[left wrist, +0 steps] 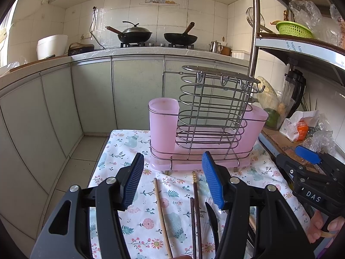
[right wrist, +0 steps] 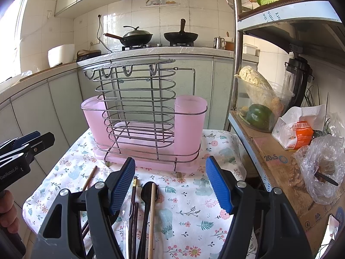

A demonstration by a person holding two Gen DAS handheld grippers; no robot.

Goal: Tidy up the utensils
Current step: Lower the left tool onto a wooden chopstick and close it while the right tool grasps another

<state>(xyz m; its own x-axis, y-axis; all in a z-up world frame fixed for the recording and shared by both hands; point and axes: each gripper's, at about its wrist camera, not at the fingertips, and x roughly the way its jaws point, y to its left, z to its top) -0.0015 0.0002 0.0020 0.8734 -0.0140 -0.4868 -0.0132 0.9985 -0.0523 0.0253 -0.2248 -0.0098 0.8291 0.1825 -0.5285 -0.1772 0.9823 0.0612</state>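
A wire utensil rack [left wrist: 212, 108] with pink plastic cups [left wrist: 163, 125] stands at the far end of a floral cloth [left wrist: 148, 224]. In front of it lie a pale wooden chopstick [left wrist: 161, 213], dark chopsticks [left wrist: 196, 205] and a black knife [left wrist: 212, 218]. My left gripper [left wrist: 173, 180] hovers open just above them, holding nothing. In the right wrist view the rack [right wrist: 138, 108] faces a black spoon [right wrist: 148, 191], a pale chopstick [right wrist: 152, 213], dark chopsticks [right wrist: 134, 205] and a clear plastic spoon [right wrist: 126, 212]. My right gripper [right wrist: 170, 184] is open and empty over them.
To the right, a metal shelf unit [right wrist: 269, 151] lined with cardboard carries bags, a tub of vegetables [right wrist: 258, 108] and a blender [right wrist: 298, 79]. Behind is a kitchen counter [left wrist: 129, 52] with two woks. Tiled floor [left wrist: 79, 164] drops off left of the table.
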